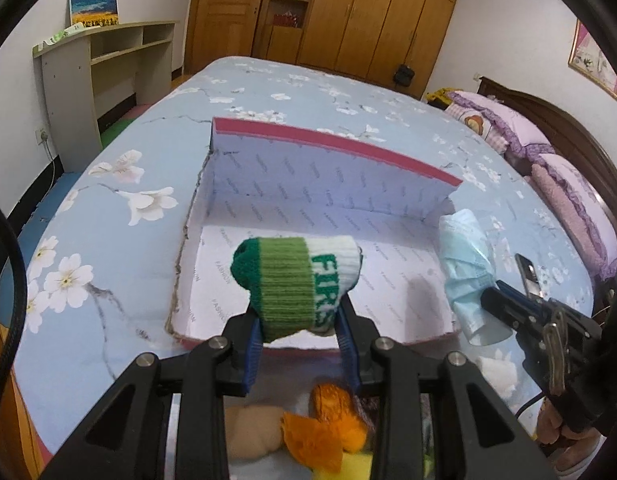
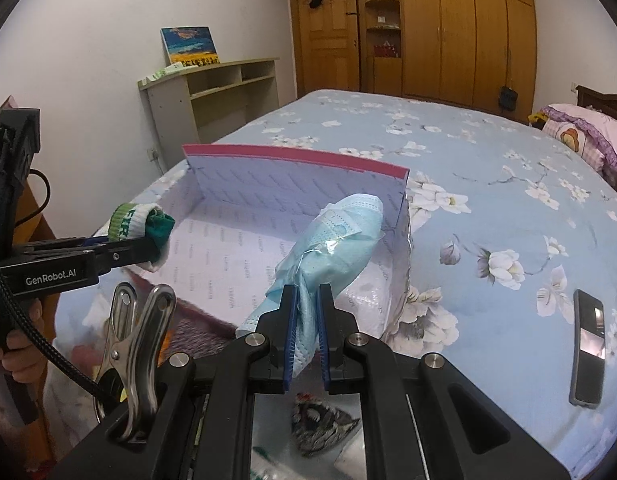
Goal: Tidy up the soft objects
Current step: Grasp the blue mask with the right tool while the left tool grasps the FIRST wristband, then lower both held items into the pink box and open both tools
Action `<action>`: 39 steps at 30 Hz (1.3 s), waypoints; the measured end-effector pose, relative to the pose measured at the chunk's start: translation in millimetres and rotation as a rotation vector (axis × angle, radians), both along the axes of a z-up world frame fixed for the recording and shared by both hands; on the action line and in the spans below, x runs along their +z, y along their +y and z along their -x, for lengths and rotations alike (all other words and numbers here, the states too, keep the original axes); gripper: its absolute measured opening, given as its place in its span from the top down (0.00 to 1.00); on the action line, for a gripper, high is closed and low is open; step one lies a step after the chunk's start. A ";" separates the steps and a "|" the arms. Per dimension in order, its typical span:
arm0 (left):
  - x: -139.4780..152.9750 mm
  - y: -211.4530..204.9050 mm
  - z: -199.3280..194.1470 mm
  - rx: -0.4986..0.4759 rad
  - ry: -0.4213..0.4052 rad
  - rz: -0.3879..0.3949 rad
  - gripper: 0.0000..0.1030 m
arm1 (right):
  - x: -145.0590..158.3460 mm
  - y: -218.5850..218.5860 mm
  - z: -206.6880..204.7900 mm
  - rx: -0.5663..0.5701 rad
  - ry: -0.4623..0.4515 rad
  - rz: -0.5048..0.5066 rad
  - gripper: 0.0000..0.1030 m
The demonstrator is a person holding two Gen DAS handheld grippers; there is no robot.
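Observation:
My left gripper [image 1: 302, 330] is shut on a rolled green and white sock [image 1: 296, 284] and holds it above the near edge of an open pink-rimmed box [image 1: 332, 144] on the bed. The sock also shows in the right wrist view [image 2: 138, 222]. My right gripper [image 2: 307, 312] is shut on a bundle of light blue face masks [image 2: 328, 248] over the box's right front corner [image 2: 398, 216]. The masks also show in the left wrist view [image 1: 466, 264], beside the box's right wall.
The box sits on a blue floral bedspread [image 2: 488, 168]. A dark phone [image 2: 586, 344] lies on the bed to the right. Orange and beige soft items [image 1: 328, 428] lie under my left gripper. Pillows [image 1: 548, 152] are at the headboard. A shelf desk [image 2: 212, 96] and wardrobe [image 2: 448, 28] stand behind.

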State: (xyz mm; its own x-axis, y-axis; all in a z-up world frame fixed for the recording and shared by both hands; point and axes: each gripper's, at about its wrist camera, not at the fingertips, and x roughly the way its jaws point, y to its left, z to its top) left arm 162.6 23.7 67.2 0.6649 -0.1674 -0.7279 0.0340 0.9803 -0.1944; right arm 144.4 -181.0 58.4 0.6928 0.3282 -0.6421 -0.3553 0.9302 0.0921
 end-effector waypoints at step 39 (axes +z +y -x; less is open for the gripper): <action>-23.2 -10.0 -17.9 0.030 0.048 -0.103 0.44 | -33.8 0.6 -27.7 0.025 0.028 0.001 0.66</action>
State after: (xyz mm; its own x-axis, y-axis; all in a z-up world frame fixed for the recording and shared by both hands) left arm 180.4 13.7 44.0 0.6325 -0.0707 -0.7713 -0.0026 0.9956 -0.0934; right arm 172.1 -180.4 24.6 0.6661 0.3448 -0.6613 -0.3759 0.9211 0.1017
